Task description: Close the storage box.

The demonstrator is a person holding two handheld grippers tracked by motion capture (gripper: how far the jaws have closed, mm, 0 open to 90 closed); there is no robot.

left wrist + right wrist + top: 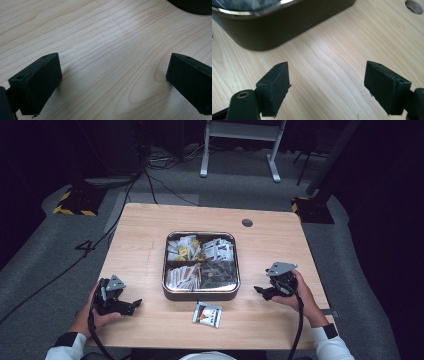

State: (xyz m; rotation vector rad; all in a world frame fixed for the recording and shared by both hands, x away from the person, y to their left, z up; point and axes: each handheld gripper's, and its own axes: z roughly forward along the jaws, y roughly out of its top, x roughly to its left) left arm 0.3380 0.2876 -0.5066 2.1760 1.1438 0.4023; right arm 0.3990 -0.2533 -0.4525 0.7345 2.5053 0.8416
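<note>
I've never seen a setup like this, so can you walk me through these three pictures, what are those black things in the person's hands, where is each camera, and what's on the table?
A person sits at a wooden table and holds a hand tool in each hand: a gripper with two black jaws.

The high view looks down from above. The left gripper rests near the table's left front edge, the right gripper at the right.

The other two pictures come from small cameras riding on the grippers. The left gripper view shows its own jaws wide apart over bare wood. The right gripper view shows the same, jaws apart, with the dark side wall of the tin just ahead.

That divided tin sits mid-table, holding small packets in its compartments. One packet lies loose on the table in front of it.

Both grippers are open and hold nothing.
</note>
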